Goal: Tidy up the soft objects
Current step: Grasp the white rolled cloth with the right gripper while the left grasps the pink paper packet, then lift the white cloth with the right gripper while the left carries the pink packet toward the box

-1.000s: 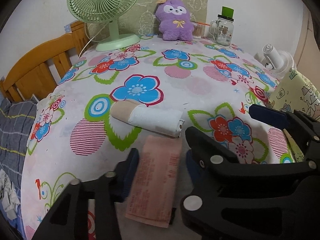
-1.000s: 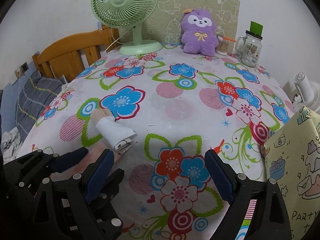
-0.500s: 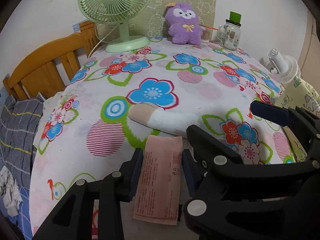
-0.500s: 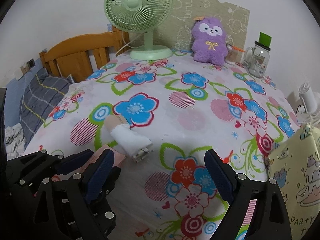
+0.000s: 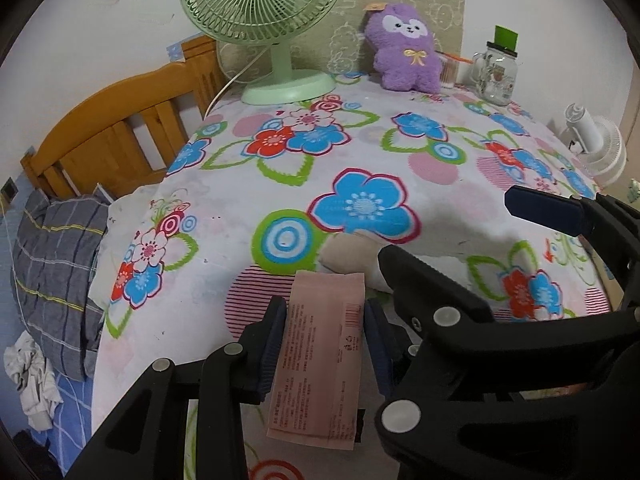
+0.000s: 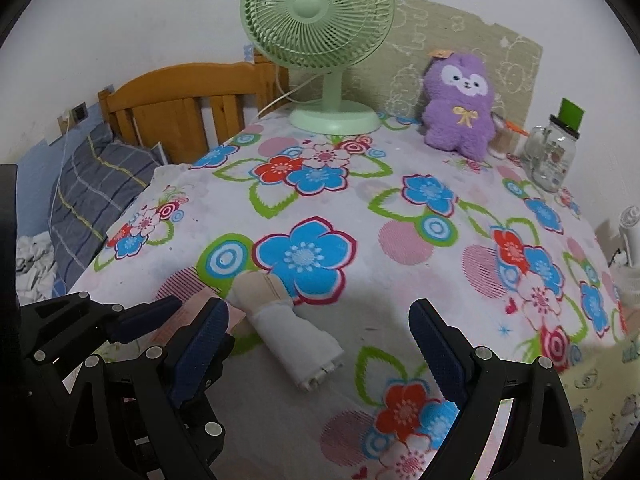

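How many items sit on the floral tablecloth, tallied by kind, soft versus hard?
Soft: 3 - purple plush toy, rolled white-and-beige cloth, pink soft pack between the left gripper fingers.
Hard: 3 - green desk fan, glass mug jar, small clear container beside the plush.
Total: 6

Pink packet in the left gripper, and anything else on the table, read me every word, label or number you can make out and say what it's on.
No text here can be read with certainty.
Pink packet, shut in the left gripper: printed lines and a barcode, too small to read.
Glass jar: pictured label, blurred.
Purple plush toy: small tag at its ear, illegible.
Yellow paper bag: cartoon drawings only, no words visible.
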The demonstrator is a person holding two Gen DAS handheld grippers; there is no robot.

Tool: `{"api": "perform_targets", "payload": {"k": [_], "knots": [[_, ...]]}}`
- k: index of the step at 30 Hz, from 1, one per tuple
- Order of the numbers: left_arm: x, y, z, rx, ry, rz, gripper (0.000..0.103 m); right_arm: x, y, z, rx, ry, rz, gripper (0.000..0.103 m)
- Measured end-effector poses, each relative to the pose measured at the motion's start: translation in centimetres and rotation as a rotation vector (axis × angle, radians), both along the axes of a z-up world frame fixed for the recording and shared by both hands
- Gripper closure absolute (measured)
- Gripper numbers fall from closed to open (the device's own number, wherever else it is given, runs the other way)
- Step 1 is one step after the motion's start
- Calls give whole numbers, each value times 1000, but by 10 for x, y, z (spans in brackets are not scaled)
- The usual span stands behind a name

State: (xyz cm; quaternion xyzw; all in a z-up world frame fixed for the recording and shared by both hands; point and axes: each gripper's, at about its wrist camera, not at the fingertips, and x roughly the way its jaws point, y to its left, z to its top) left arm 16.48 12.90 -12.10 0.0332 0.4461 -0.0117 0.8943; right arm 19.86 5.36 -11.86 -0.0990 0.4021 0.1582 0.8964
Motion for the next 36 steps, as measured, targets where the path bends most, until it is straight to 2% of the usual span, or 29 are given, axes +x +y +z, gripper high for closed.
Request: {"api": "perform_targets", "payload": {"k": [4,10,12,17,19,20,22,27,36], "knots": [[5,4,-8,14,23,5,63,9,4,-9,2,38,10,10],[5,6,-8,12,19,-3,62,18,9,-20,15,90,21,19],[5,6,-9,9,18,-5,62,21,11,-24,15,108,17,27],[5,3,-9,30,9,-7,62,28,8,-35,33,181,-8,40],[5,3,-10,32,8,-4,62,26,9,-33,35,181,-1,49],[6,3,-10,31,8,-3,62,26,9,-33,36,186,3,57],[6,3,-10,28,9,-3,62,25,9,-33,29,180,3,60],[4,1,-10,23,14,-4,63,20,7,-32,28,191,11,82],[-5,-13,-3,1,1,-21,63,8,-6,-23,20,152,-16,88]]}}
